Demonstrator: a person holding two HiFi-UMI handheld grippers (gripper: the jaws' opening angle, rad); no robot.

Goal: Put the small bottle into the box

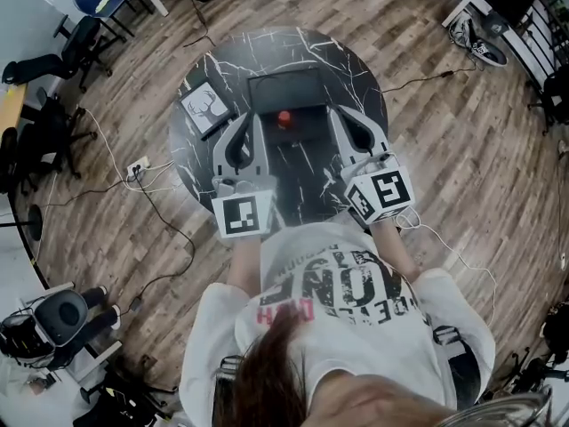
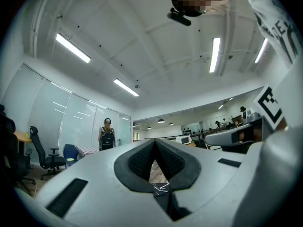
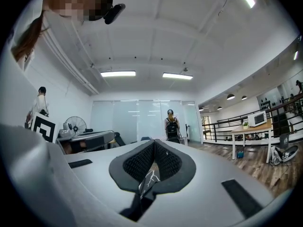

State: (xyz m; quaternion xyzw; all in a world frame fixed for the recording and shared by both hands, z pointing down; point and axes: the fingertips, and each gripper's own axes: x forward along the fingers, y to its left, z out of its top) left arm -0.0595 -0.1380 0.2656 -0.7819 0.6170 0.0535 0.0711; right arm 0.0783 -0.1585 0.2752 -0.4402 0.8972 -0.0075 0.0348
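A dark box point(image 1: 286, 85) sits toward the far side of the round black marble table point(image 1: 351, 69). A small red-topped thing point(image 1: 284, 118), likely the small bottle, is at the box's near edge; I cannot tell whether it is inside. My left gripper point(image 1: 252, 119) is just left of it and my right gripper point(image 1: 335, 116) just right, both held level above the table. In the left gripper view the left gripper point(image 2: 155, 144) is shut on nothing. In the right gripper view the right gripper point(image 3: 155, 143) is shut the same way. Neither gripper view shows the bottle or box.
A framed deer picture point(image 1: 206, 107) lies on the table's left part. Cables point(image 1: 160, 205) run over the wooden floor left of the table. Office chairs point(image 1: 76, 47) stand at the far left. A person with a backpack point(image 3: 171, 126) stands far off.
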